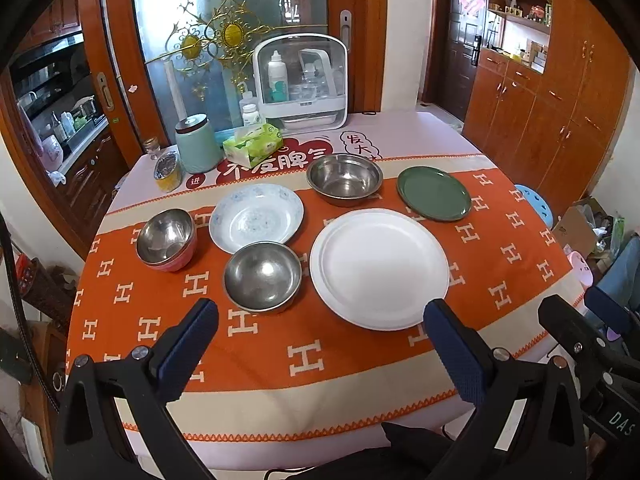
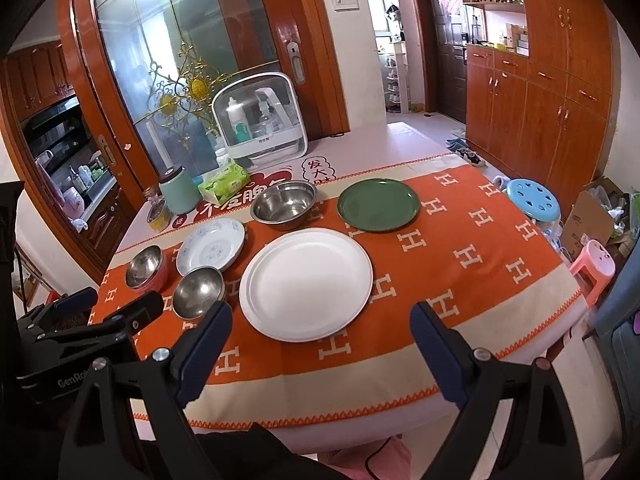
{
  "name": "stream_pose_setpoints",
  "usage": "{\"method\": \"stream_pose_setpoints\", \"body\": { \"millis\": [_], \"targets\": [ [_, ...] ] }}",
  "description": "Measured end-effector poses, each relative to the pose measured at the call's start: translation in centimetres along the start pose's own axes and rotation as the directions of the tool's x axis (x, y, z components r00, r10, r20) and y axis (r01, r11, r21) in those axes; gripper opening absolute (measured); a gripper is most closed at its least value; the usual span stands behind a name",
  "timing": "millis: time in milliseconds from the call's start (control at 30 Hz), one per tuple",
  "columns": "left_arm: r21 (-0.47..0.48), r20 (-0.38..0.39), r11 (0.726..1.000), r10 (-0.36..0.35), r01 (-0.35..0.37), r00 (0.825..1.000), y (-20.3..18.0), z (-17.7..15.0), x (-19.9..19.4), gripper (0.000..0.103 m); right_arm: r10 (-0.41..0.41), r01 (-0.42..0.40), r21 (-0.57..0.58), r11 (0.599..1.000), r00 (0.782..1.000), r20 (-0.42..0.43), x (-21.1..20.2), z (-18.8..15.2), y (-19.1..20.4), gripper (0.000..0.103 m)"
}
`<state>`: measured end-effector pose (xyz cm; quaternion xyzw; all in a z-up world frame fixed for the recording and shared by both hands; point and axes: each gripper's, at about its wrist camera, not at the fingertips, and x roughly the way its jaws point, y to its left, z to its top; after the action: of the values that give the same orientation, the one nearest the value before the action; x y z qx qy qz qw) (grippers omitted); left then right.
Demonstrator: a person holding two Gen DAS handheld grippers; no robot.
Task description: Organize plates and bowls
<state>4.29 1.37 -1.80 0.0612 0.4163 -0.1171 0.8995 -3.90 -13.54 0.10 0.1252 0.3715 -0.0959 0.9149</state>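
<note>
On the orange tablecloth (image 1: 360, 356) lie a large white plate (image 1: 379, 268), a green plate (image 1: 434, 193), a blue-patterned white plate (image 1: 256, 217), a large steel bowl (image 1: 344, 178), a small steel bowl (image 1: 262, 276) and a steel bowl with a pink outside (image 1: 167, 239). The same dishes show in the right wrist view: white plate (image 2: 306, 283), green plate (image 2: 378, 204), patterned plate (image 2: 211, 249), large bowl (image 2: 285, 204), small bowl (image 2: 199, 292), pink bowl (image 2: 147, 269). My left gripper (image 1: 320, 316) is open and empty above the table's near edge. My right gripper (image 2: 320, 320) is open and empty beside it.
At the table's back stand a mint canister (image 1: 198, 142), a tissue pack (image 1: 252, 145), a yellow jar (image 1: 167, 172) and a white storage case (image 1: 300, 80). A blue stool (image 2: 532, 199) and a pink stool (image 2: 592, 266) stand right of the table.
</note>
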Motion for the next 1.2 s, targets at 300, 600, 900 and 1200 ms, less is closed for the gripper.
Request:
{"method": "stream_pose_setpoints", "body": {
  "millis": [300,600,900,1200],
  "targets": [
    [-0.052,-0.014,0.997,0.059,-0.060,0.998,-2.1,2.1,1.2,0.102,0.069,-0.070,-0.051,0.996,0.997,-0.019,2.1,3.5,-2.7,0.091],
    [-0.116,-0.144,0.989,0.072,-0.089,0.987,-3.8,3.8,4.8,0.102,0.139,-0.146,-0.100,0.984,0.987,-0.079,5.3,6.4,-5.4,0.091],
    [-0.238,-0.269,0.963,0.057,-0.124,0.961,-4.0,4.0,9.6,0.102,0.209,-0.224,-0.043,0.974,0.953,-0.220,11.4,8.6,-8.6,0.091],
    [-0.272,-0.283,0.947,0.093,-0.173,0.955,-4.2,3.9,13.2,0.102,0.269,-0.285,0.004,0.959,0.902,-0.338,18.6,9.4,-10.7,0.091]
  ]
}}
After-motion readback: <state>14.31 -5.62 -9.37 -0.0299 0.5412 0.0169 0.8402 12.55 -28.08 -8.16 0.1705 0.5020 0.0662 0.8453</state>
